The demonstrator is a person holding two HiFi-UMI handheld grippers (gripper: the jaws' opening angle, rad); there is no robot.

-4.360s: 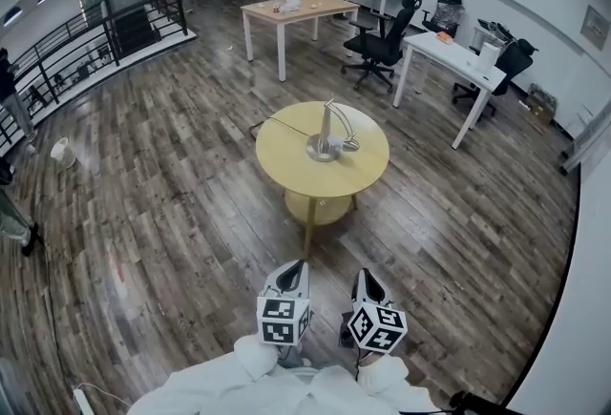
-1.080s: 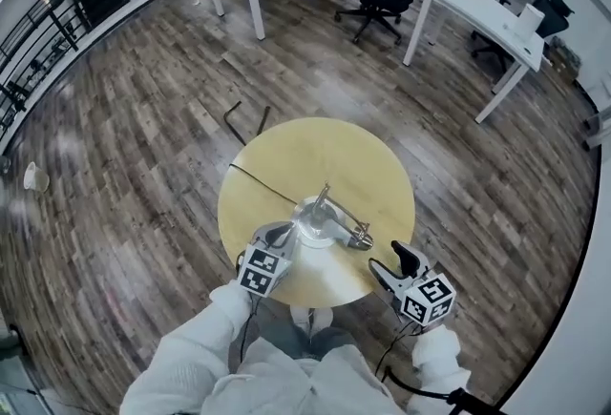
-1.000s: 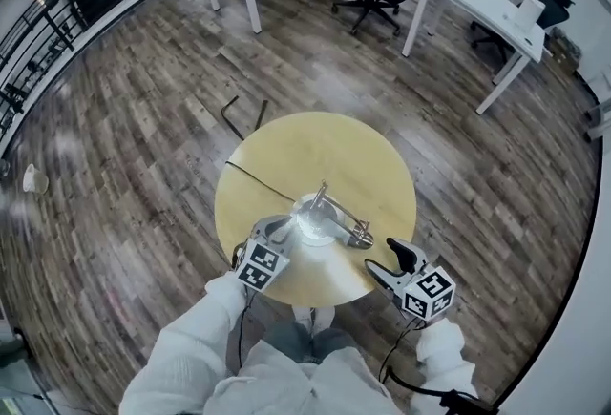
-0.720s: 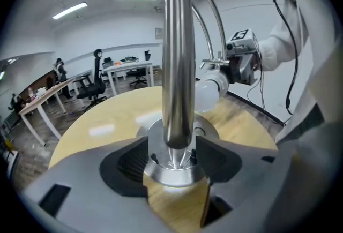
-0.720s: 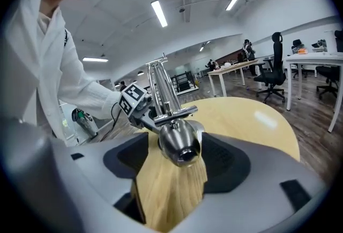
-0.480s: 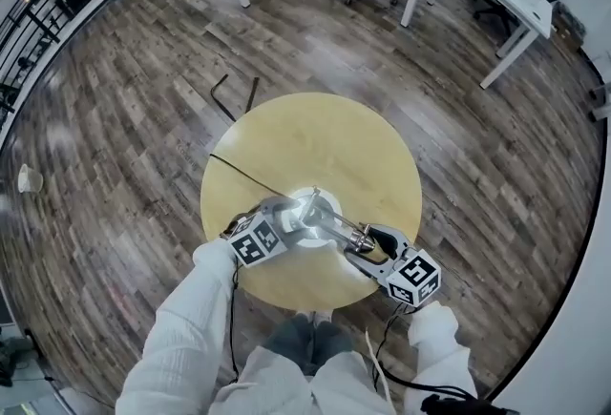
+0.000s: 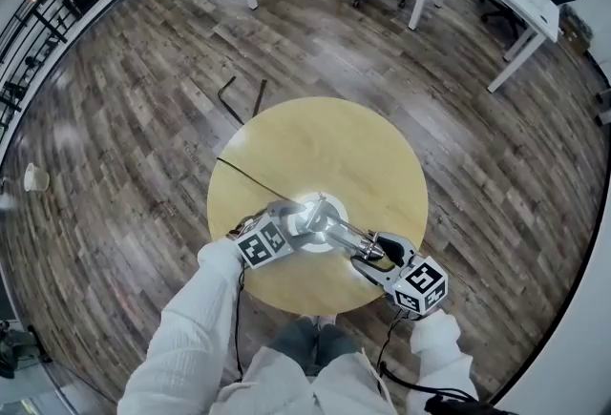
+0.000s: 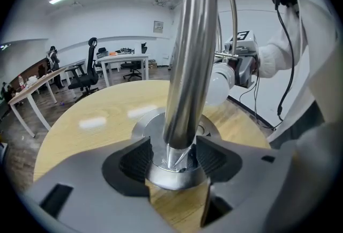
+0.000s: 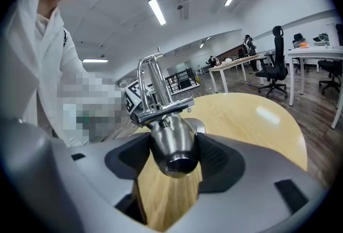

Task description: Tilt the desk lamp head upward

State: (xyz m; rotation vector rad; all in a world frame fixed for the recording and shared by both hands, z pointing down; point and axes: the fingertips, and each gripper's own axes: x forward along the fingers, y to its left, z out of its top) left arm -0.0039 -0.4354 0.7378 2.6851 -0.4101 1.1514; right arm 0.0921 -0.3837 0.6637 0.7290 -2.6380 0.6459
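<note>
Chrome desk lamp [image 7: 323, 220] upright near the wooden bench's [image 7: 334, 141] front edge. Jaws just spread, left claw [image 8: 174, 161] loose astride the post [image 8: 190, 55] foot. Off beside the lamp a second ago, right claw [image 7: 368, 257] now clenched on lamp head [image 9: 171, 143].

Polished metal lamp [image 7: 321, 218], glossy smooth wood tbl [image 7: 315, 134]

White sleeves [image 7: 196, 322], grey jaws, black-and-white marker cubes [image 7: 262, 242]
</note>
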